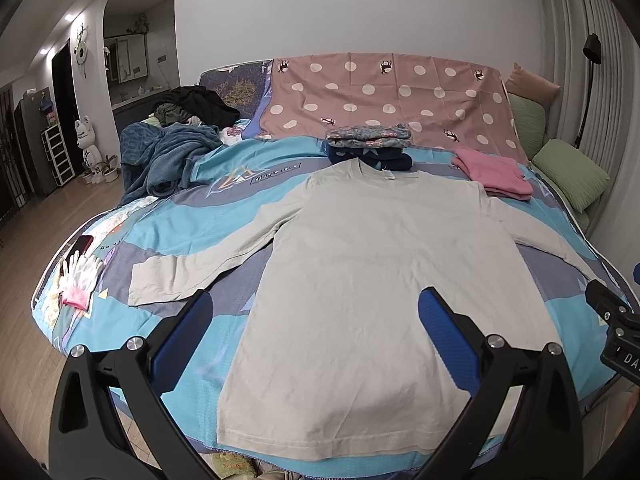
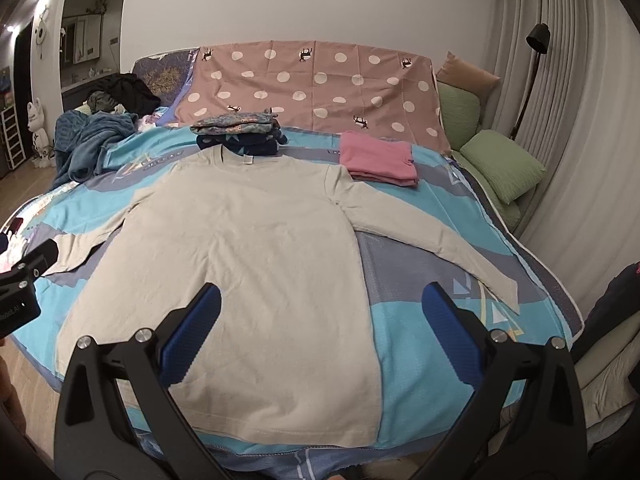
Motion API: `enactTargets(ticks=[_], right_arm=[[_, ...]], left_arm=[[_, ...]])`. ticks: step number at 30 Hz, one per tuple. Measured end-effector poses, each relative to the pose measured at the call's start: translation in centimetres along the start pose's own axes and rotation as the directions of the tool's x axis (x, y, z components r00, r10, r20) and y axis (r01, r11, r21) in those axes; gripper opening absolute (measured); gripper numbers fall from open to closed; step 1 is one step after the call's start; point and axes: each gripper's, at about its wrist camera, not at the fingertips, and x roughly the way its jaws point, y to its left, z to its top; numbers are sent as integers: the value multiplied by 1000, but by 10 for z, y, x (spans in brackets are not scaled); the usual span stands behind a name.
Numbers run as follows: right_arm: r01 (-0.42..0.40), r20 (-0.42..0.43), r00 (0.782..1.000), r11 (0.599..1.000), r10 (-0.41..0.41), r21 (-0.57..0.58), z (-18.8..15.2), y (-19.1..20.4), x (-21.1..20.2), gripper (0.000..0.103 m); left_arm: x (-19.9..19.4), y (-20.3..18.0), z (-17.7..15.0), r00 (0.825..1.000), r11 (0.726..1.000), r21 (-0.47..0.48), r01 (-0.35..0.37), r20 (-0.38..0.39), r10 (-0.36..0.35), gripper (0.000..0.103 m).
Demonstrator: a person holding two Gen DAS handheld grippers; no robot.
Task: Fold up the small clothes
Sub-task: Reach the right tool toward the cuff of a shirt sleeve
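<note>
Nearest the cameras, the left gripper (image 1: 316,308) and the right gripper (image 2: 322,304) both hang above the bed's near edge with jaws spread wide and nothing between them. Their blue fingertips (image 1: 436,316) float over the lower half of the beige long-sleeved shirt (image 1: 360,280), not touching it.

The shirt lies flat and unfolded in the middle of the bed (image 1: 168,232), hem along the near edge, collar toward the far side, one sleeve reaching toward the left edge and the other (image 2: 440,240) toward the right edge.

By the left edge lie white gloves (image 1: 80,270) on something pink (a dark red phone (image 1: 80,245) lies just beyond them).

Past the collar sits a stack of folded patterned clothes (image 1: 368,144), its base just behind the neckline. To its right, just beside the shirt's shoulder, is a folded pink garment (image 1: 496,176).

At the far left corner sprawls a rumpled blue blanket (image 1: 168,152) with dark clothing (image 1: 200,106) heaped behind it. Green pillows (image 2: 500,164) line the far right edge.
</note>
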Motion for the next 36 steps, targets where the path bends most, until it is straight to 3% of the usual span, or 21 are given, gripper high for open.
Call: enactTargets(ticks=[20,30,33,36], right_arm=[[-9,-8,1000,1000,9,9,0,-1,3,101],[-10,-15,1000,999,10,35,2,-12,11,101],[27,-23,999,998,-26,60,8,-26,20,101],[88,-19,996,986,-86,140,17,-67,31,101]], left_arm=[[0,-7,2,1000,1000,26,1,10,-1,102],[4,-22,8,999,998,52,37,10,-38,102],[7,-31,15,998,996,73,53,15,-54,102],[15,-45,26,997,991,114,71,17,-73,102]])
